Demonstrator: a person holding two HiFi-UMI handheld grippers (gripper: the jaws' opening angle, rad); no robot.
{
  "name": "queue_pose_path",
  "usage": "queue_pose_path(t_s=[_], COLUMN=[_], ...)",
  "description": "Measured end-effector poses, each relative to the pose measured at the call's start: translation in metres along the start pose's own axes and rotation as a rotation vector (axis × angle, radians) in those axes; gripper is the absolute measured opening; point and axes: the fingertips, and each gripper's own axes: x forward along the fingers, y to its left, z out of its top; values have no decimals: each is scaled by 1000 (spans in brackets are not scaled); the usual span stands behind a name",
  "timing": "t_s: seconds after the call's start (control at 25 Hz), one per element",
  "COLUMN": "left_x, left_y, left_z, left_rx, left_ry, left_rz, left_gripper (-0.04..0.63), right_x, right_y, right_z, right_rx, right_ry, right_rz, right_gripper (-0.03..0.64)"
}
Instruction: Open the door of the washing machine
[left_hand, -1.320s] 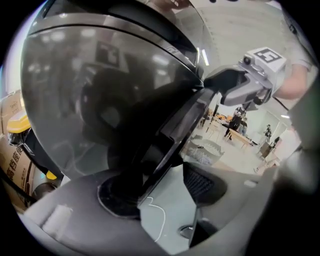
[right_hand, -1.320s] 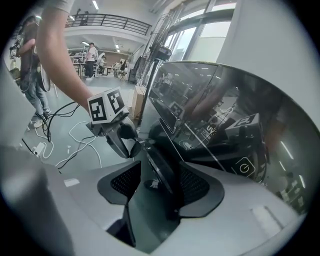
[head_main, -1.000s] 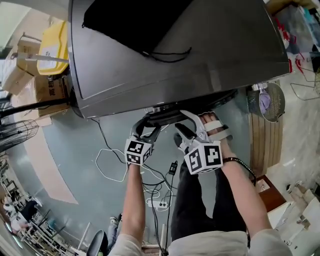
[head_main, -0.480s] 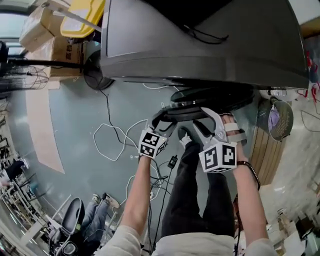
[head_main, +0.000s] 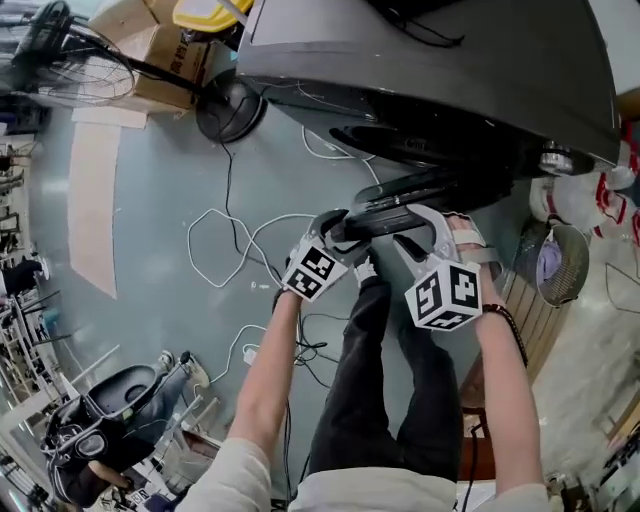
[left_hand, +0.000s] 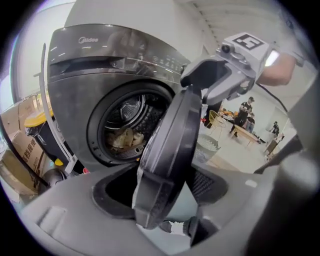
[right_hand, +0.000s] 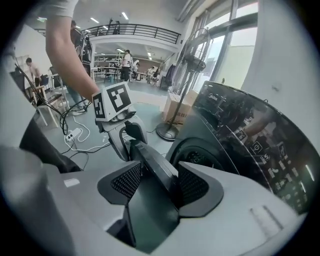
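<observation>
Starting at the left of the head view, a floor fan and cardboard boxes stand on the grey floor, and white cables lie loose on it. Next comes the left gripper: its jaws are opening and the rim of the door stands between them. The pads seem not to press on it, though the rim partly hides one pad. The door is swung out from the front of the dark washing machine. The left gripper view shows the round drum opening with pale laundry inside. Further right, the right gripper pinches the same rim, one pad on each face. At the far right a wire basket stands on the floor.
</observation>
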Motion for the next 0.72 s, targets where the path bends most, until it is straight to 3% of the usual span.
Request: queue_pose_path(t_s=[0.24, 0.4, 0.52, 0.64, 0.72], left_x=[0, 1, -2, -2, -4], left_y=[-51, -84, -106, -127, -146], left_z=[-5, -12, -16, -10, -13], left_rx=[17, -39, -97, -117, -112], left_ry=[-1, -27, -58, -94, -98], left_rz=[-4, 68, 91, 54, 15], left_gripper=[331, 330, 330, 330, 330], right_x=[-21, -37, -49, -63, -79], right_y=[30, 51, 63, 65, 73], right_z=[-6, -20, -27, -36, -33], right_rx=[-79, -105, -101, -88, 43], right_ry=[9, 14, 22, 44, -10], right_rz=[89, 111, 81, -2, -35], right_gripper=[227, 229, 233, 247, 250])
